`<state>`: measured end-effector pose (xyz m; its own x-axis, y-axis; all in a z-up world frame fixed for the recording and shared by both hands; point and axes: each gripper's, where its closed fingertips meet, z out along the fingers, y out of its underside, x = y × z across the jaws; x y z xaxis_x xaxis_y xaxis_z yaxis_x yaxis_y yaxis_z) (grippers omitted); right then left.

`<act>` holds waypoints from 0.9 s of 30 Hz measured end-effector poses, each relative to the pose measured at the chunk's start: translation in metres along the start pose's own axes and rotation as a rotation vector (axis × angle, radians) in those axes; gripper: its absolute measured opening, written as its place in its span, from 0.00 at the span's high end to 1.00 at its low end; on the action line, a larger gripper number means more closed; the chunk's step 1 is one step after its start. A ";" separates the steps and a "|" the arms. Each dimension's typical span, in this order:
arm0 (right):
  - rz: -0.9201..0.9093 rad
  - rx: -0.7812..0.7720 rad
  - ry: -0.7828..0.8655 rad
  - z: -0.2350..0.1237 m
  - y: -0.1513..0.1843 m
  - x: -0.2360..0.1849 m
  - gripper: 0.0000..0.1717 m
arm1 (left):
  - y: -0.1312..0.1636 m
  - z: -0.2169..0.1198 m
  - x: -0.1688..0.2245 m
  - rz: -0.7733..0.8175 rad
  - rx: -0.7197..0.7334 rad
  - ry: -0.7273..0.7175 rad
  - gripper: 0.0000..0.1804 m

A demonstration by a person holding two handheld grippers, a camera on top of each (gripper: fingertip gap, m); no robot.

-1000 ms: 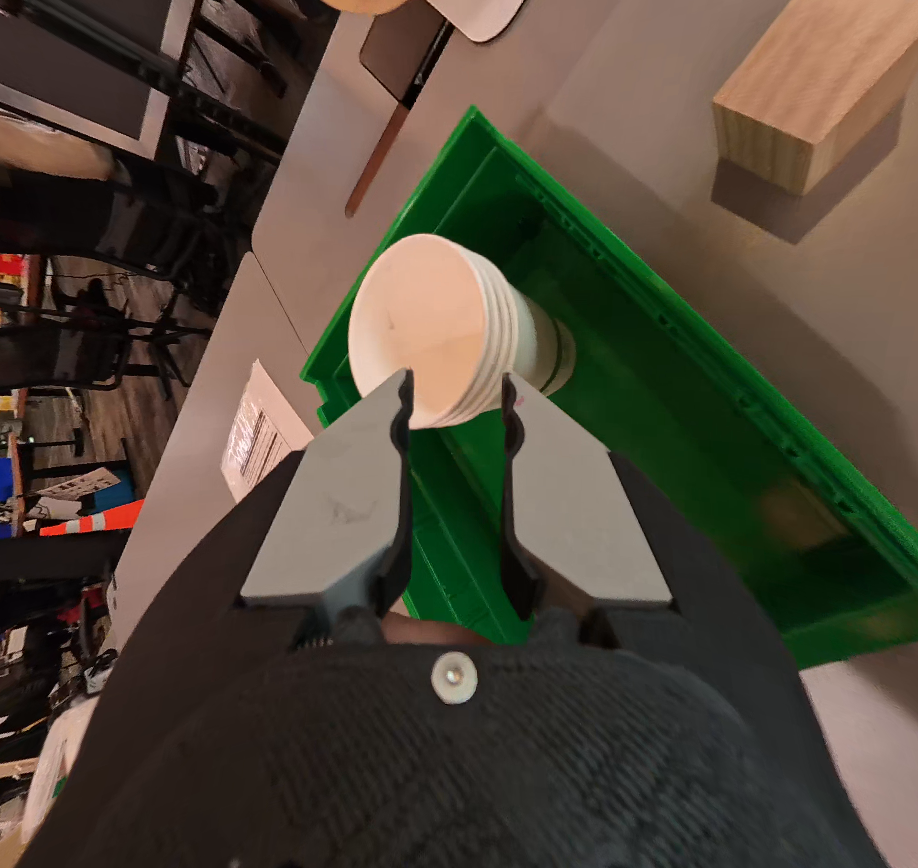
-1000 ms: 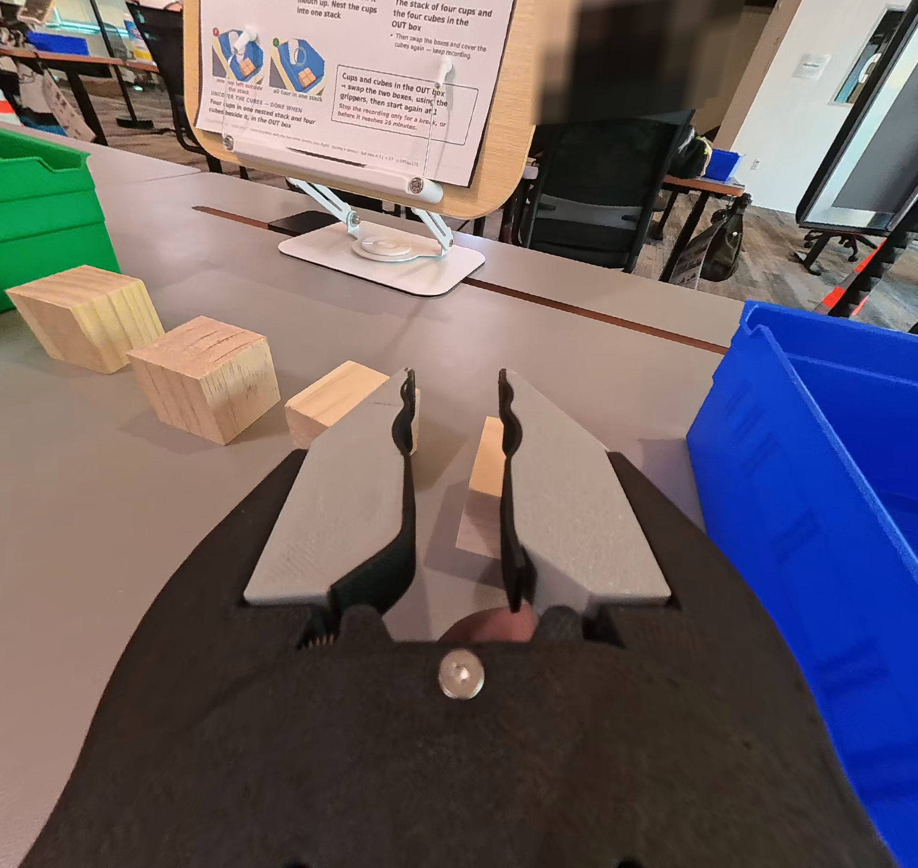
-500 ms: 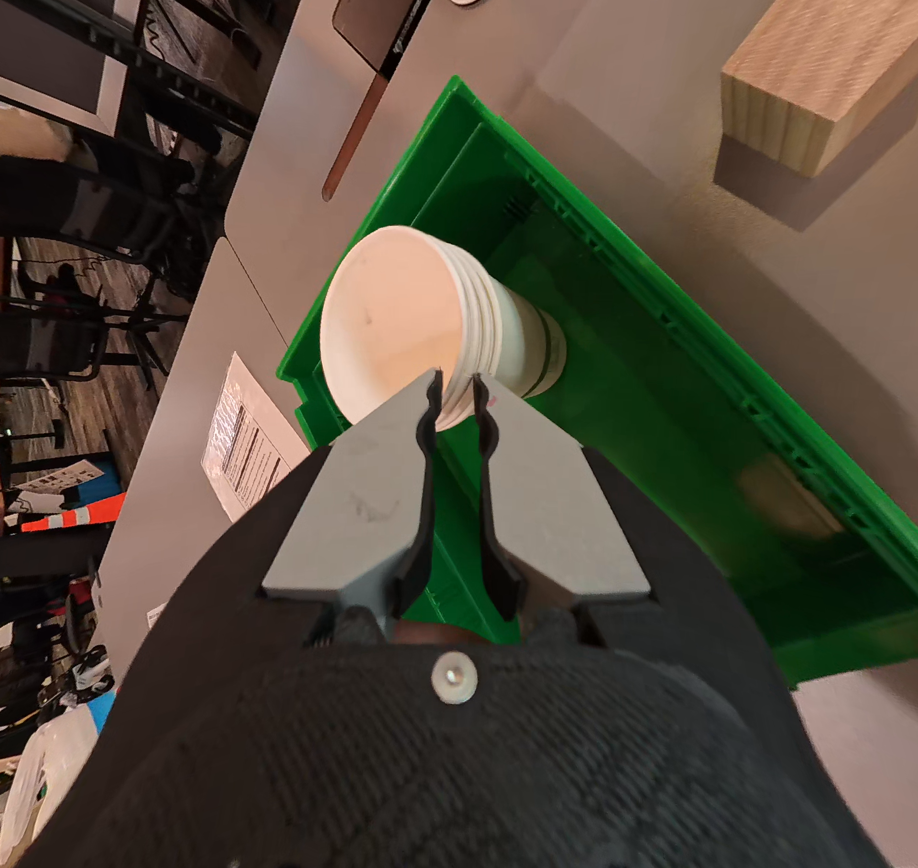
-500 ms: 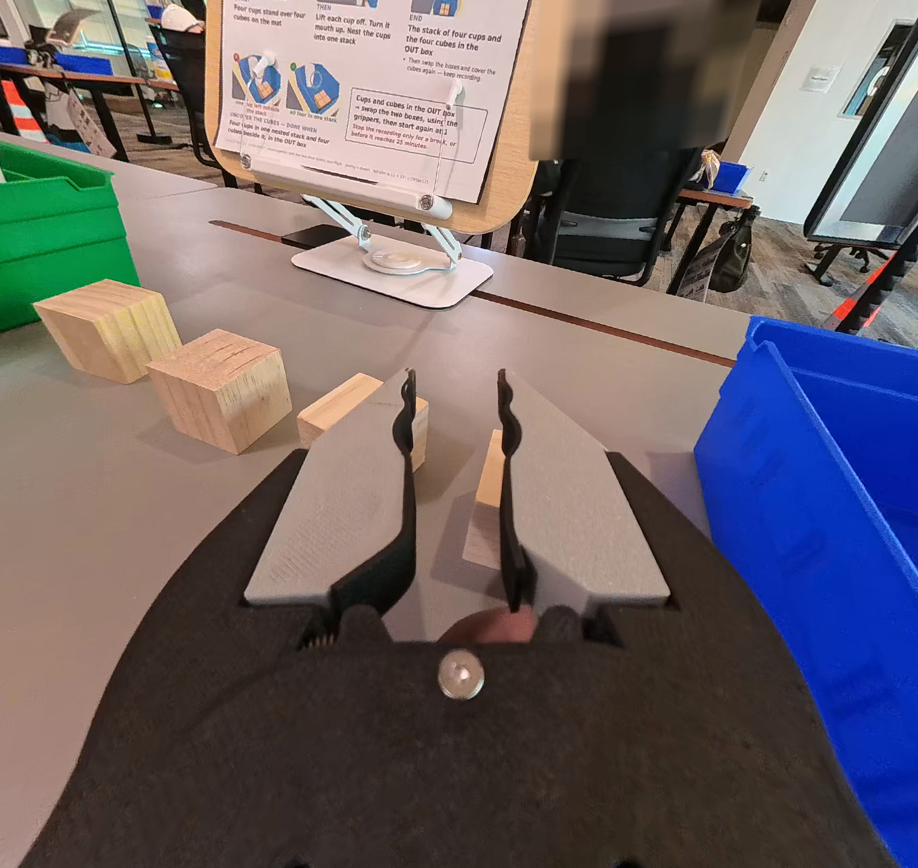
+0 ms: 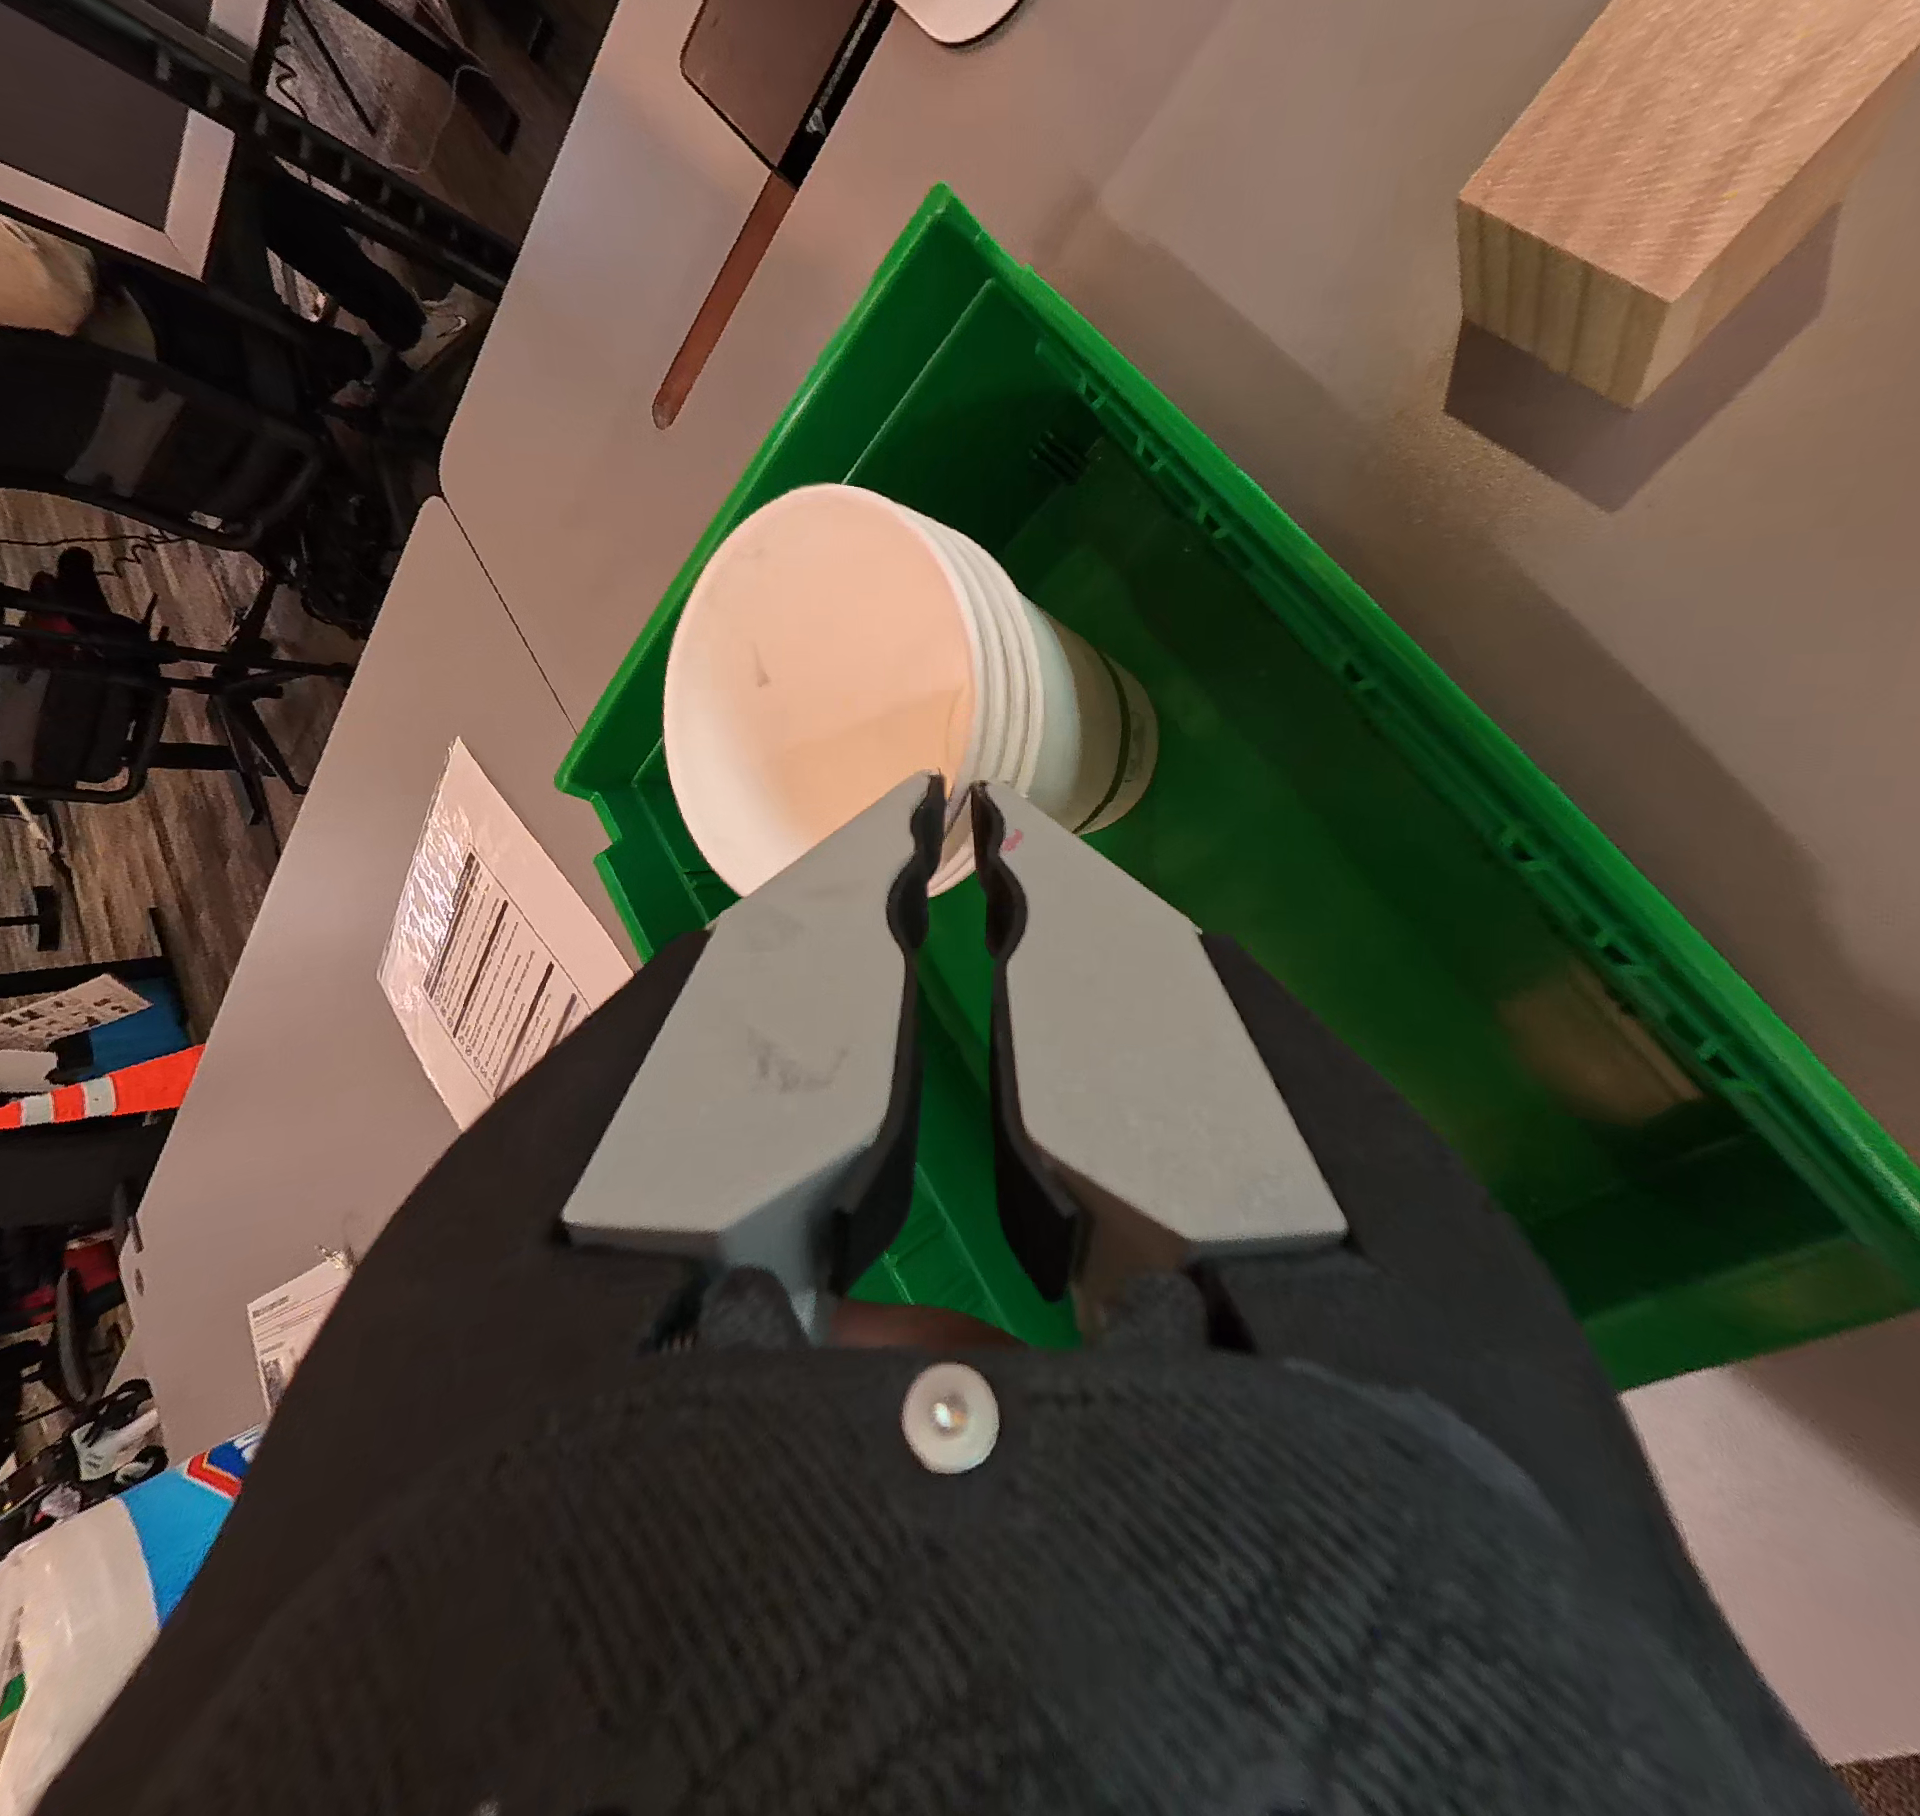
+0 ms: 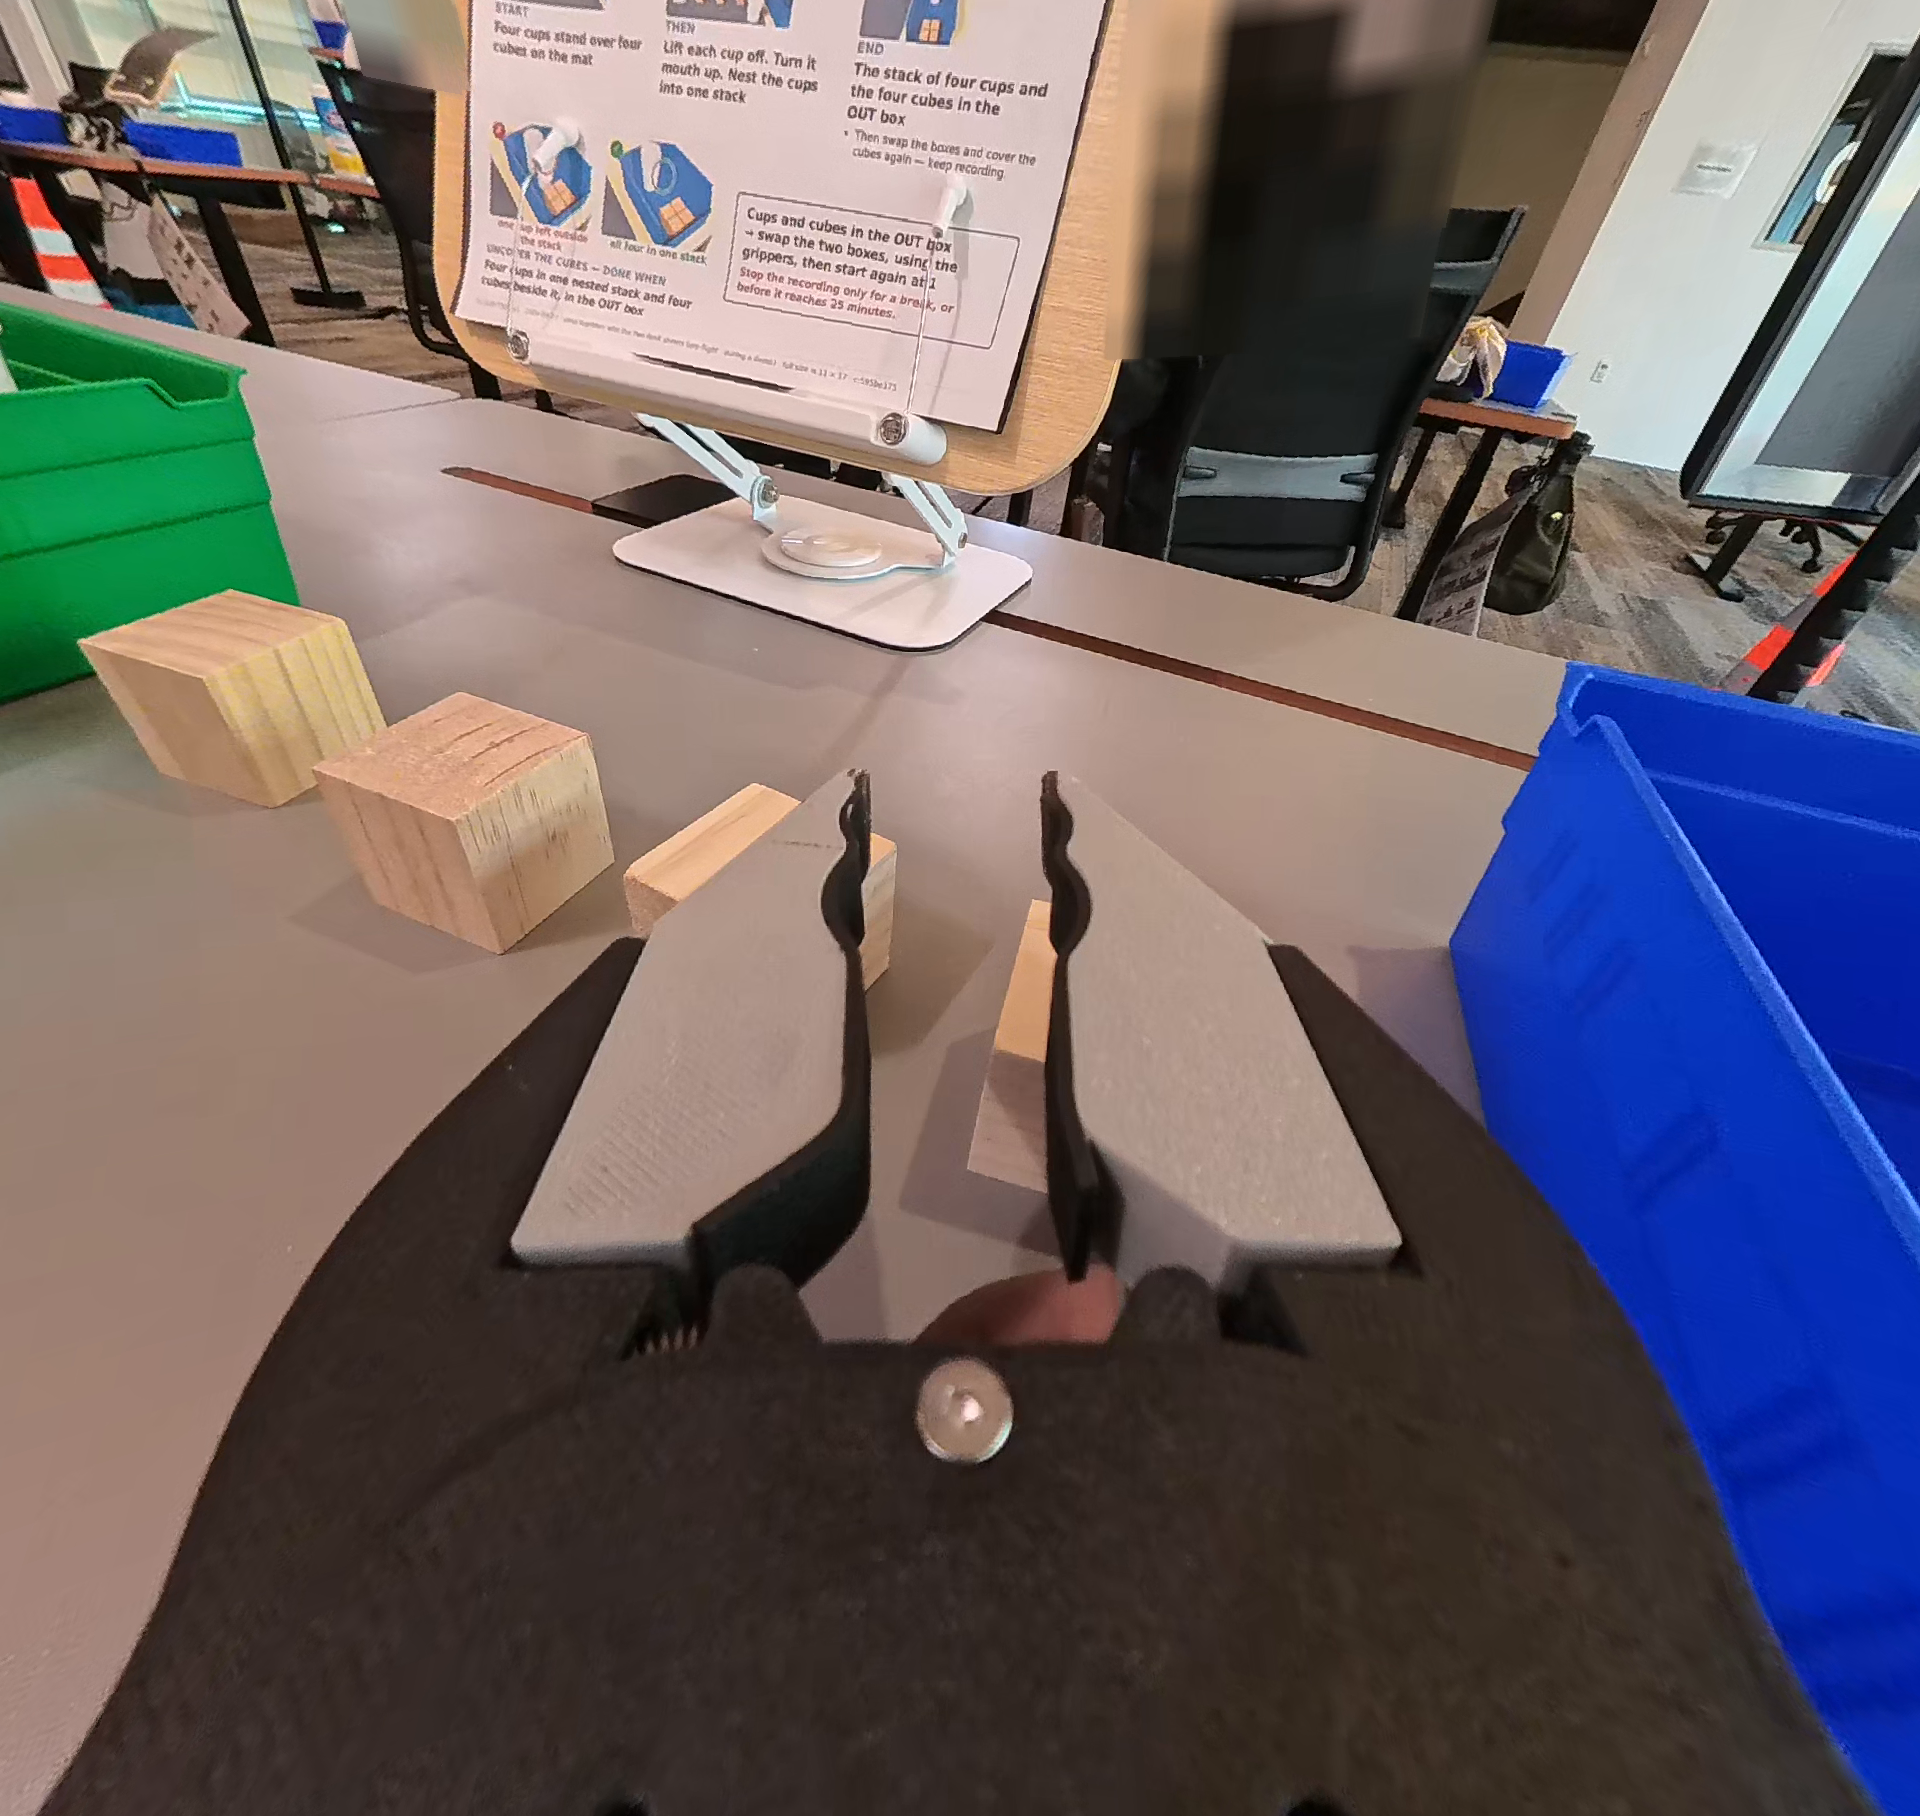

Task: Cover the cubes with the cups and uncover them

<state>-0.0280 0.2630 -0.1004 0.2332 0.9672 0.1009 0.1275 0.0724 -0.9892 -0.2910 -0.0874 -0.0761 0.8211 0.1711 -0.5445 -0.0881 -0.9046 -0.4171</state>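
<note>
Cups (image 5: pixel 914 686), four white ones nested in a stack, are inside the green bin (image 5: pixel 1455 727), and the left gripper (image 5: pixel 957 792) is pinched tight on the rim of the stack, one finger inside and one outside. Over on the grey table (image 6: pixel 1195 758), the four wooden cubes (image 6: pixel 468 810) sit in a row between the green bin and the blue bin (image 6: pixel 1714 987). The right gripper (image 6: pixel 951 790) hangs over them with its fingers apart, gripping nothing.
</note>
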 end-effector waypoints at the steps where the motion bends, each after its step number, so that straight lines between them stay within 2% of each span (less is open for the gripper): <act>1: -0.001 -0.001 -0.001 0.000 0.000 0.000 0.83 | 0.000 0.000 0.000 -0.004 0.001 0.005 0.98; 6: -0.007 -0.004 -0.005 0.001 0.001 -0.002 0.83 | -0.001 -0.004 -0.003 -0.025 0.016 0.003 0.99; 18: -0.015 -0.011 -0.012 0.001 0.002 -0.004 0.83 | -0.012 -0.017 -0.024 0.033 0.011 -0.161 0.99; 23: -0.015 -0.008 -0.014 0.001 0.001 -0.004 0.83 | -0.041 -0.044 -0.049 0.031 0.113 -0.339 0.99; 27: -0.014 0.000 -0.043 0.001 -0.001 -0.010 0.81 | -0.080 -0.090 -0.058 0.020 0.254 -0.478 0.99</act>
<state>-0.0313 0.2537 -0.1008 0.1894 0.9757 0.1102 0.1301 0.0863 -0.9877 -0.2811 -0.0597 0.0540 0.4754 0.3667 -0.7997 -0.2836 -0.7966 -0.5338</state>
